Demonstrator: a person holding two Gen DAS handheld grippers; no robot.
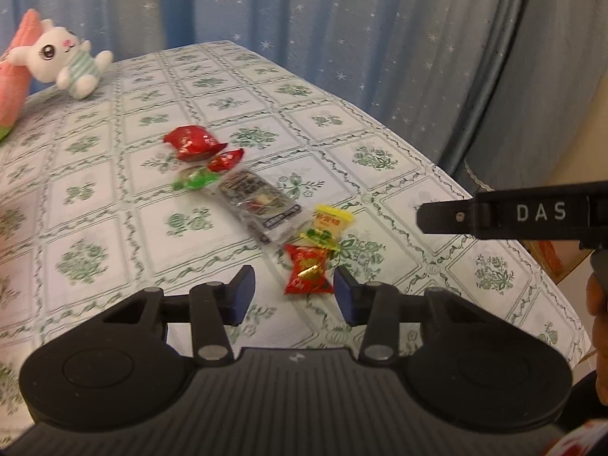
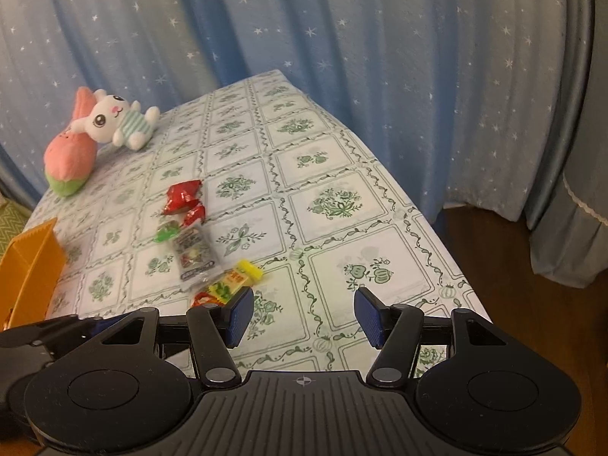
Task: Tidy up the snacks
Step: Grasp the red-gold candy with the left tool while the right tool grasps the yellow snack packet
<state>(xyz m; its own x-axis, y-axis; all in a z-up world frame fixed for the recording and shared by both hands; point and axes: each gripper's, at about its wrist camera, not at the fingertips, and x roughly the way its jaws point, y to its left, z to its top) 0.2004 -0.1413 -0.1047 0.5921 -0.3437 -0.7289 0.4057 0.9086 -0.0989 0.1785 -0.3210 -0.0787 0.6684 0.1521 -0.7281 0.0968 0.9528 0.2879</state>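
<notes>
Snacks lie in a loose row on the flowered tablecloth [image 1: 380, 159]: red packets [image 1: 193, 142] farthest, a grey packet [image 1: 262, 205] midway, a yellow packet [image 1: 326, 224] and a red one [image 1: 307, 271] nearest. My left gripper [image 1: 294, 292] hovers over that red one, fingers narrow, seemingly not touching it. My right gripper [image 2: 304, 315] stands apart, holding nothing.
</notes>
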